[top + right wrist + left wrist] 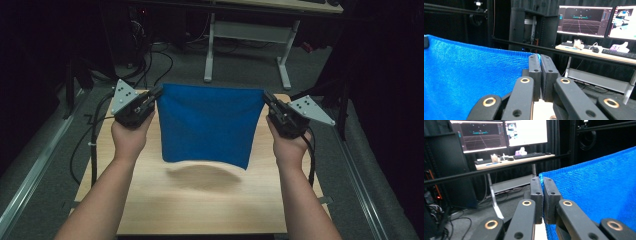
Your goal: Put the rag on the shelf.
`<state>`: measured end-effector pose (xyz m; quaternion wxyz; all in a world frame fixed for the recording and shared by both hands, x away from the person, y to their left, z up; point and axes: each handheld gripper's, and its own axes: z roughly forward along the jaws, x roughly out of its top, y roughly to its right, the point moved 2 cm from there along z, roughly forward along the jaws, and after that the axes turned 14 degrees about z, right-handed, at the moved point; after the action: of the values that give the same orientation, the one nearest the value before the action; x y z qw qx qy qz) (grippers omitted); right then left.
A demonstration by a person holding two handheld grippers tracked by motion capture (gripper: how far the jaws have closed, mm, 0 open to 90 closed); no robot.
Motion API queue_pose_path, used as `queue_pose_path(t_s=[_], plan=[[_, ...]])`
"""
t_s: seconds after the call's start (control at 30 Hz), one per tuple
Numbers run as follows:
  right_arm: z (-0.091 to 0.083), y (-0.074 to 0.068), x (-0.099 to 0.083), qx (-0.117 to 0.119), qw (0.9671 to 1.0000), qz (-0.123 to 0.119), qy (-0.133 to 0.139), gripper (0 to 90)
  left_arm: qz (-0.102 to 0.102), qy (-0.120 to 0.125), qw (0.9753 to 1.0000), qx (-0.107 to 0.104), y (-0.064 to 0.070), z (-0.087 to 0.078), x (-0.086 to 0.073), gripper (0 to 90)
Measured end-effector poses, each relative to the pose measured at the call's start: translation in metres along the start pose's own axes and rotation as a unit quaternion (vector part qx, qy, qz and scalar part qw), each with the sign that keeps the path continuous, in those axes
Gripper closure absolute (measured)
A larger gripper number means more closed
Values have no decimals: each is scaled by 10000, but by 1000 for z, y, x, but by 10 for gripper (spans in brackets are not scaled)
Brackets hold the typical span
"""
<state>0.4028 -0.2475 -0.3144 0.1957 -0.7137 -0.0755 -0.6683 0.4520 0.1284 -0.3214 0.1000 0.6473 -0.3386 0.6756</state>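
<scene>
A blue cloth (207, 125) hangs stretched in the air above the wooden table (150, 200), its lower edge off the surface with a shadow beneath. My left gripper (159, 92) is shut on the cloth's upper left corner, my right gripper (266, 96) shut on its upper right corner. In the left gripper view the closed jaws pinch the cloth (596, 185) at its corner, gripper (543, 180). In the right gripper view the cloth (469, 75) spreads to the left of the closed gripper (540, 57).
A desk (511, 161) with monitors (524, 131) and a keyboard stands beyond the table. Its white legs (210, 50) rise on the grey floor. Cables (95, 130) trail off the table's left side. Metal rails (30, 175) run along both sides.
</scene>
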Motion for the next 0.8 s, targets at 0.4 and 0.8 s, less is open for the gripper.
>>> queue_pose_path(t_s=[0.4,0.8], plan=[[59,25,16,-173,9997,136,-116,889,304,-497,9972,466,-22,53,10,875],[105,45,14,-429,9977,117,-502,890,100,-1072,9937,311,-39,92,-12,867]])
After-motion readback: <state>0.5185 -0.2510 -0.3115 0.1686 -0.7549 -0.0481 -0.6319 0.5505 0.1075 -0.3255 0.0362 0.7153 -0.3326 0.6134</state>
